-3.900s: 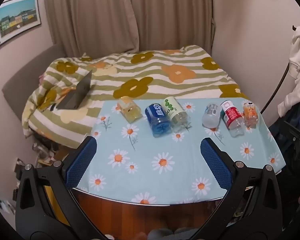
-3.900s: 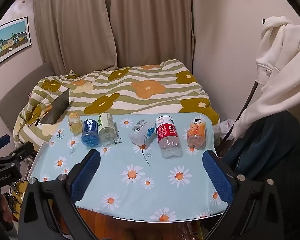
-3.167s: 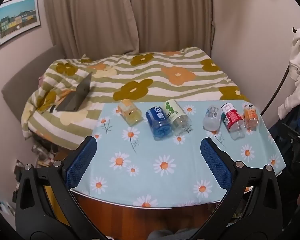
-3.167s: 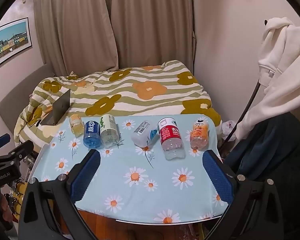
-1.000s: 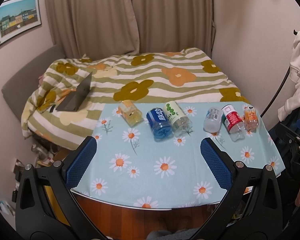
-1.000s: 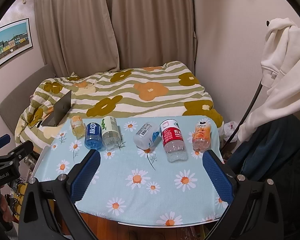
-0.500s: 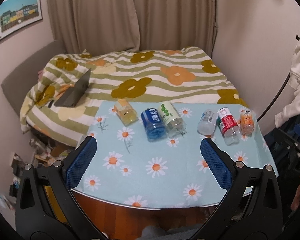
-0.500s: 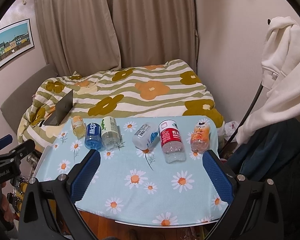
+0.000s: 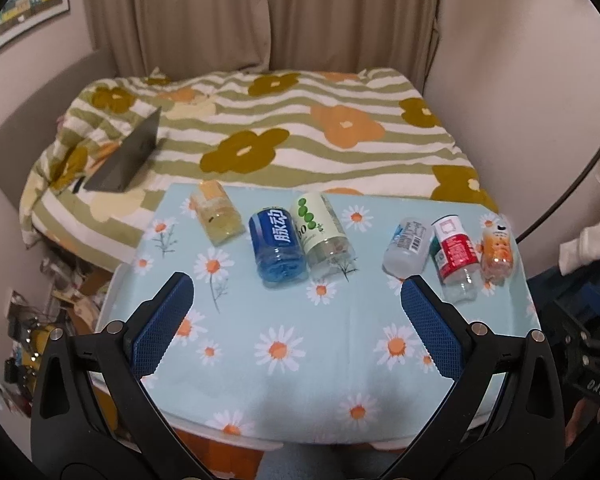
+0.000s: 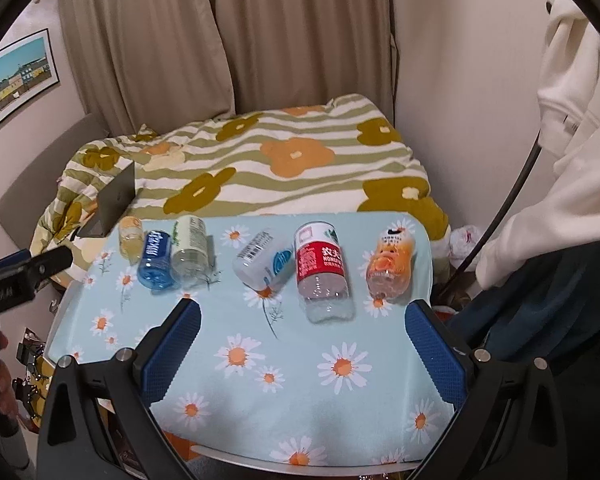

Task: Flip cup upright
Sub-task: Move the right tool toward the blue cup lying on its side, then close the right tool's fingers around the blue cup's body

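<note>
Several plastic bottles lie on their sides in a row on the daisy tablecloth (image 9: 300, 360): a yellow one (image 9: 217, 212), a blue one (image 9: 276, 246), a green-labelled one (image 9: 323, 230), a white one (image 9: 408, 243), a red-labelled one (image 9: 454, 254) and an orange one (image 9: 497, 249). The right wrist view shows them too, with the red-labelled one (image 10: 322, 270) and the orange one (image 10: 390, 262) nearest. My left gripper (image 9: 296, 292) is open and empty, short of the blue and green-labelled bottles. My right gripper (image 10: 302, 320) is open and empty, just short of the red-labelled bottle.
A bed with a striped flower quilt (image 9: 284, 136) lies behind the table, with a grey laptop (image 9: 128, 158) on it. Clothes hang at the right (image 10: 560, 160). Clutter lies on the floor at the left (image 9: 52, 292). The table's front edge (image 10: 300, 462) is close below.
Both grippers have moved forward toward the table, so the bottles look closer and larger. The bottles have not moved. Both jaws stay open.
</note>
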Motion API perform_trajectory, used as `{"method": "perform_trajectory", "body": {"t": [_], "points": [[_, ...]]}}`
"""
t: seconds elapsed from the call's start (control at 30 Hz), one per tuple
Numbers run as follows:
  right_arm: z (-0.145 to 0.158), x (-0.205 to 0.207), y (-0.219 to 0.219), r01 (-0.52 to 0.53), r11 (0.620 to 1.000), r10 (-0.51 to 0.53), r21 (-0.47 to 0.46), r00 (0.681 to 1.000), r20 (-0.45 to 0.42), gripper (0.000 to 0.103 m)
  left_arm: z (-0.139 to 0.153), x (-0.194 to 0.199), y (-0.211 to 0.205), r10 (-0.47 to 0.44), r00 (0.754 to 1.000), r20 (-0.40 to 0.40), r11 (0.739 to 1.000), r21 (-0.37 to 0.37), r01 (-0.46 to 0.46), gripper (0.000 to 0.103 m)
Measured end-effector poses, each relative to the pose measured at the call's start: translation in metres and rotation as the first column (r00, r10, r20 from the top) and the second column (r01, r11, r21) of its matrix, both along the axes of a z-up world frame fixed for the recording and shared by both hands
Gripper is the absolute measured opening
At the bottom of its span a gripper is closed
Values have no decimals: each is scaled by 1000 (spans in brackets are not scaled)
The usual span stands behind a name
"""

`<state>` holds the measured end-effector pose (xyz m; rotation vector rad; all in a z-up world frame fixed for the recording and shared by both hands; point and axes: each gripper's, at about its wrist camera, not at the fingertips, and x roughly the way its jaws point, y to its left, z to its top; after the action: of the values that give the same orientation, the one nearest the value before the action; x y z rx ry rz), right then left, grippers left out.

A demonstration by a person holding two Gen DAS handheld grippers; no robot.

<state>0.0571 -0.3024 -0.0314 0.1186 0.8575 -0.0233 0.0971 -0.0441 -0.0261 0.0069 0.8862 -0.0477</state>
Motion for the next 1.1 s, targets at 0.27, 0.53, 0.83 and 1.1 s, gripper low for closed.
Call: {"method": "perform_trajectory", "body": {"t": [0.27, 0.53, 0.83, 1.1], "points": [[-31, 38, -9, 51, 999, -50, 18, 997, -56, 102, -45, 66, 22, 2, 993, -115, 998, -54, -8, 103], [-54, 92, 4, 87, 996, -83, 35, 992, -100, 102, -93, 124, 43, 0, 968, -251, 996, -91, -23, 103], [-79, 133, 22, 90, 995, -83, 43, 988, -129, 102, -154, 162, 53, -5, 917, -399, 988, -146, -58, 103], [-94, 148, 30, 85, 995, -76, 44, 982, -171, 102, -179, 174, 57, 8, 893, -451, 981, -170, -95, 97]]}}
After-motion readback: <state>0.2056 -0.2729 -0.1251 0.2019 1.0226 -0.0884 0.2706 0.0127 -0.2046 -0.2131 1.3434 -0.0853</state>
